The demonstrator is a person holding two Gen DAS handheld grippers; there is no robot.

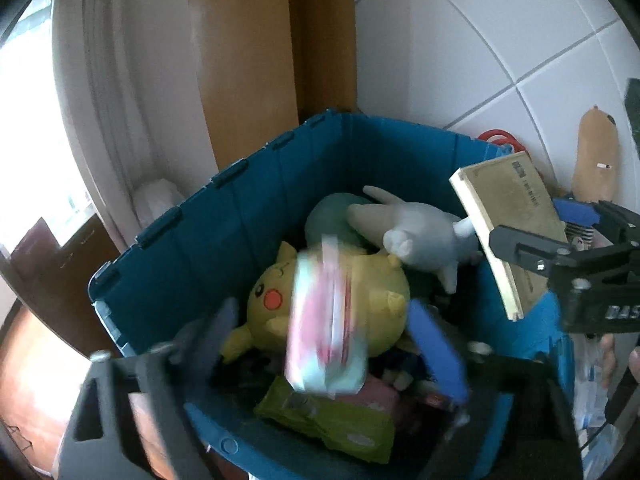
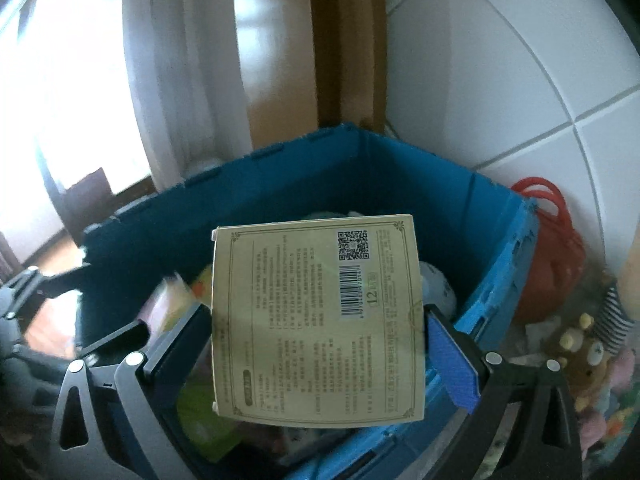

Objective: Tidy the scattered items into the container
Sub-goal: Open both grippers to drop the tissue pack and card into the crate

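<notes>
Two hand-held grippers are over the blue crate point(image 1: 256, 216): your right hand-held gripper point(image 2: 316, 344) is clamped on the edges of a flat beige box point(image 2: 320, 320) with a barcode and QR code, holding it above the crate's open top. Your left hand-held gripper point(image 1: 324, 344) has its jaws spread wide, with a blurred pink-and-pale-blue packet point(image 1: 324, 320) between them, above the yellow Pikachu plush point(image 1: 272, 296) inside the crate. Also inside lie a white plush point(image 1: 416, 232) and a green packet point(image 1: 328, 420), while outside the crate's right wall sit a red bag point(image 2: 548, 256) and a small brown bear point(image 2: 580, 360).
</notes>
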